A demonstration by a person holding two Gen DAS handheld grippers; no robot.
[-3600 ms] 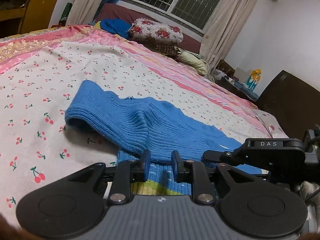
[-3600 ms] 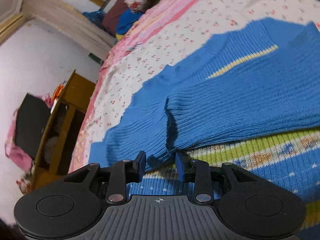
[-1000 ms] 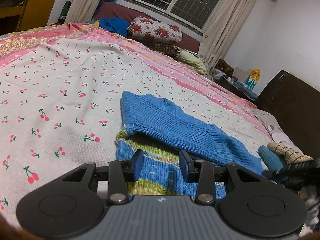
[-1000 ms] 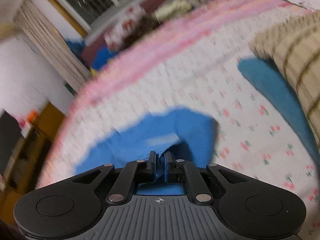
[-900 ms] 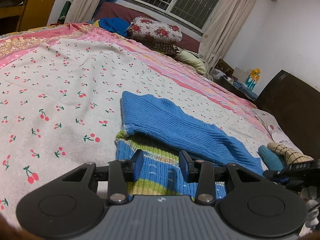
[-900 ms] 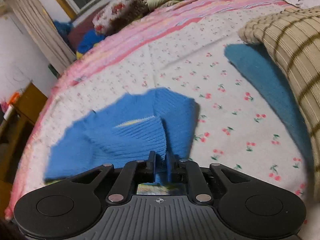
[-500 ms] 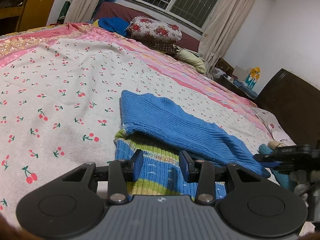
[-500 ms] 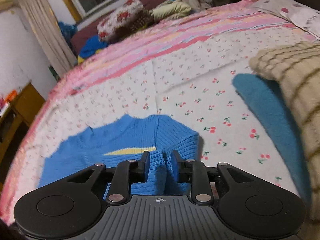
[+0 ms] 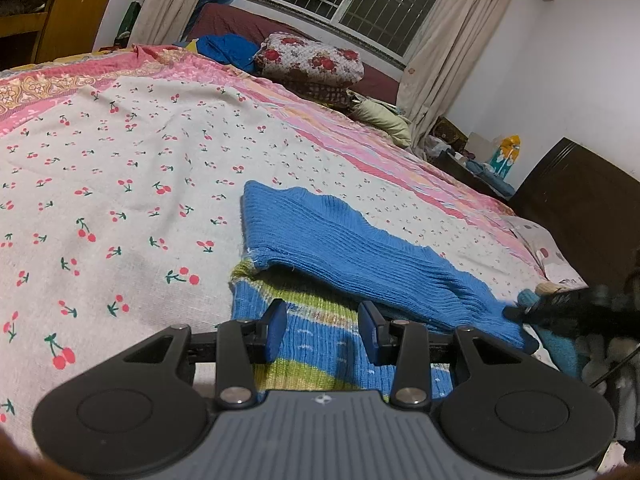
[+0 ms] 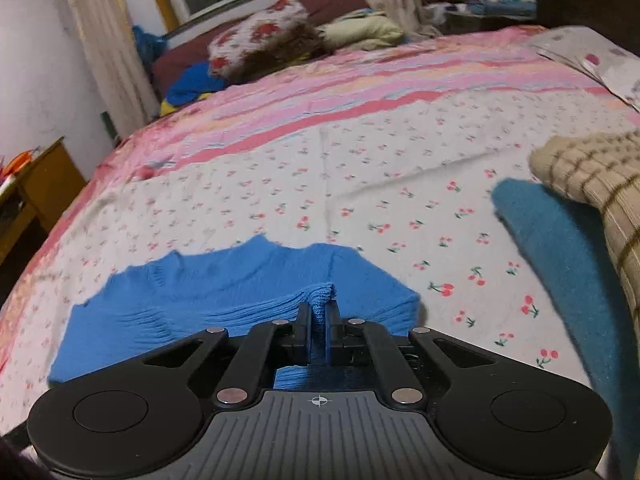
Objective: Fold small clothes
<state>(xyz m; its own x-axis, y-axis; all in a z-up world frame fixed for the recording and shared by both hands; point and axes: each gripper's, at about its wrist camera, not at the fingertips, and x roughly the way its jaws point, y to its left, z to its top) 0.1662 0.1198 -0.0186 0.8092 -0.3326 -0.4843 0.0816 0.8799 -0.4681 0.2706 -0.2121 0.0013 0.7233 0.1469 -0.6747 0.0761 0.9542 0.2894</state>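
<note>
Cherry-print bedspread (image 10: 400,168) w/ blue sweater (image 10: 208,292), edge pinched in right tool (image 10: 318,316); left tool (image 9: 322,330) spread above hem.

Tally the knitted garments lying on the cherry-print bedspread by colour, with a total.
Bright blue sweater: 1
Teal knit: 1
Beige striped knit: 1
Total: 3
</note>
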